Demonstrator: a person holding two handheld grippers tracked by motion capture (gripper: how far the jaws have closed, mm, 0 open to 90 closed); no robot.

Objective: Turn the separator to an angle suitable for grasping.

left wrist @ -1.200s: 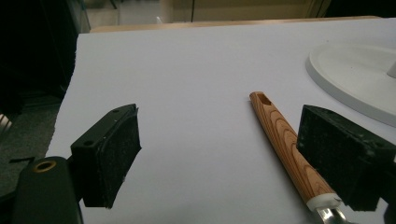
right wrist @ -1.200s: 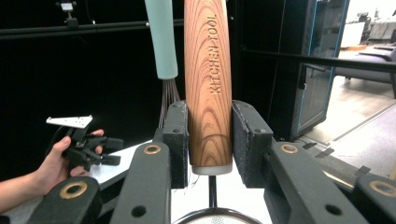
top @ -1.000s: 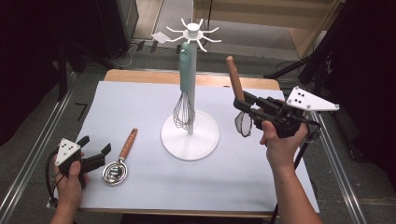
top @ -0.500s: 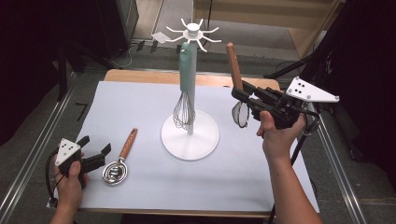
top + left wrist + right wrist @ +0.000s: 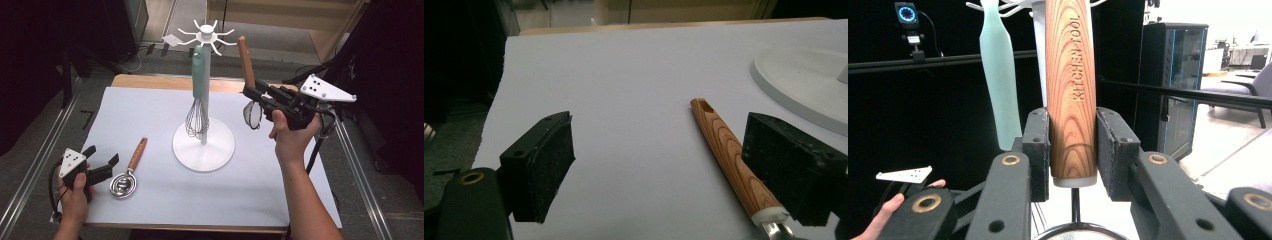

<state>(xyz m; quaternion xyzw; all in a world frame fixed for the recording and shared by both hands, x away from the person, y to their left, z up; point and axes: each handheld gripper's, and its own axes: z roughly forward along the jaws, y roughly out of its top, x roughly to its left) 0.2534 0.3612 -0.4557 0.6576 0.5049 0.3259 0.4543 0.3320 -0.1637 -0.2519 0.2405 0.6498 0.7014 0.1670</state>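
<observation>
High view: the right gripper (image 5: 261, 100) holds a wooden-handled strainer (image 5: 247, 67) upright, handle up, mesh bowl hanging below the jaws, lifted off the table to the right of the rack (image 5: 204, 90). The jaws are clamped on the handle just above its white collar; the right gripper view shows the pads pressed on both sides of the wood (image 5: 1071, 90), with the rack's white post and the hanging teal whisk (image 5: 997, 75) right behind it.

The relation that matters is handle tip to hook. The handle's long axis stands nearly vertical, leaning a little away from the rack, and its top end is about level with the rack's hooks (image 5: 220, 42) but apart from them, off to their right. To hang it, I judge the right hand must carry the tip leftward toward a free hook; the whisk (image 5: 198, 100) already occupies one on the near-left side.

The left gripper (image 5: 102, 167) rests on the table at the near-left, jaws open and empty. A second utensil (image 5: 129, 167) lies just to its right, handle pointing away from the person; in the left gripper view its wooden handle (image 5: 729, 157) runs beside the right pad, not pinched.
</observation>
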